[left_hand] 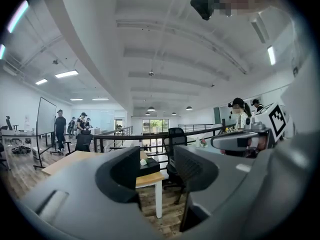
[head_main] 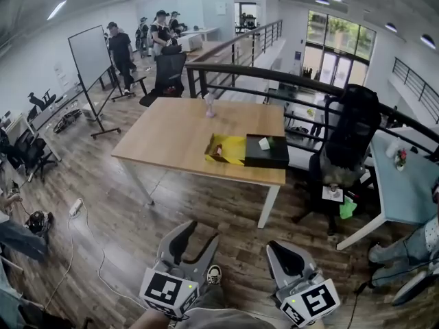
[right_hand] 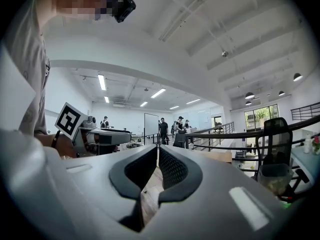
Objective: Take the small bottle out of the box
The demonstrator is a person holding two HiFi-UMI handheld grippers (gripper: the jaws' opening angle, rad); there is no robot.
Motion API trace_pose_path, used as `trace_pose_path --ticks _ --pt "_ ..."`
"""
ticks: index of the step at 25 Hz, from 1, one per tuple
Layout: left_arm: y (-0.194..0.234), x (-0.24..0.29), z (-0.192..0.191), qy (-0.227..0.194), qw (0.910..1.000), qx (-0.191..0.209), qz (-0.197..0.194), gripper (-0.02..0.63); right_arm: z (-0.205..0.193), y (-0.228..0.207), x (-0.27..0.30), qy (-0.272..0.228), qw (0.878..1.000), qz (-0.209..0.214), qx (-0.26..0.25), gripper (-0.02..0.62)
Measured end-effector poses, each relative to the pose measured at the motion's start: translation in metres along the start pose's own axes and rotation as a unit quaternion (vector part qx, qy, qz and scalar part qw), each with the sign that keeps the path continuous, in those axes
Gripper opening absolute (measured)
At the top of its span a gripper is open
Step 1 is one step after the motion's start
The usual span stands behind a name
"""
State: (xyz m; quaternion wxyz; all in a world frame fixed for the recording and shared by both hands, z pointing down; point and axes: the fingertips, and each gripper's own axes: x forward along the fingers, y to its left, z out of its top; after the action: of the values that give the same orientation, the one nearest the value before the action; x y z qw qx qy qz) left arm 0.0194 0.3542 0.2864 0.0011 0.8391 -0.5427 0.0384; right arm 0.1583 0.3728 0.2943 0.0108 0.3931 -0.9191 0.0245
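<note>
Wood-plank floor [head_main: 206, 204] fills the gap between the person and the work, and both tools hang low over it, close to the body. The left gripper [head_main: 199, 233] has its jaws spread wide with nothing between them. Its own view looks through the gap at the distant table corner. The right gripper [head_main: 282, 249] has its jaws drawn together to a thin slit and is likewise empty.

Ahead of them, well apart, stands a wooden table [head_main: 178, 139]. The black box [head_main: 267, 157] sits at the table's near right corner, its long side running roughly along the near edge. A yellow wrapper or sheet [head_main: 230, 149] lies against the box's left side. Inside the box a small pale thing [head_main: 264, 143] shows next to something green. It may be the small bottle, but it is too small to tell from here. A second little pale object [head_main: 209, 106] stands alone near the table's far edge.

The box lies straight ahead of the right gripper and somewhat to the right of the left one, so the right gripper is better lined up with it. The left gripper, though, is the one already open. Either way, the person probably has to walk up to the table before any reach is possible. A black office chair [head_main: 353, 132] stands just beside that corner and narrows the approach from the right.
</note>
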Motion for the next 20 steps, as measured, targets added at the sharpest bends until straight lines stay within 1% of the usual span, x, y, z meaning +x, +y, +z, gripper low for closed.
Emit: trace_pose_path --ticks 4,9,16,20 --pt "0.035 0.031 0.001 0.005 1.0000 -0.002 -0.002 0.212 0.007 -0.018 0.041 0.008 1.000 -0.005 -0.001 0.020" --pt "0.089 0.073 0.005 0.015 0.9999 0.001 -0.003 0.212 0.013 -0.037 0.103 0.018 1.000 -0.011 -0.001 0.020" --pt "0.173 0.142 -0.010 0.042 0.9990 0.000 -0.011 0.212 0.008 -0.065 0.203 0.032 0.999 -0.017 0.017 0.020" --pt "0.215 0.177 -0.020 0.053 0.9983 0.002 -0.022 0.212 -0.003 -0.078 0.259 0.052 0.998 -0.024 0.012 0.020"
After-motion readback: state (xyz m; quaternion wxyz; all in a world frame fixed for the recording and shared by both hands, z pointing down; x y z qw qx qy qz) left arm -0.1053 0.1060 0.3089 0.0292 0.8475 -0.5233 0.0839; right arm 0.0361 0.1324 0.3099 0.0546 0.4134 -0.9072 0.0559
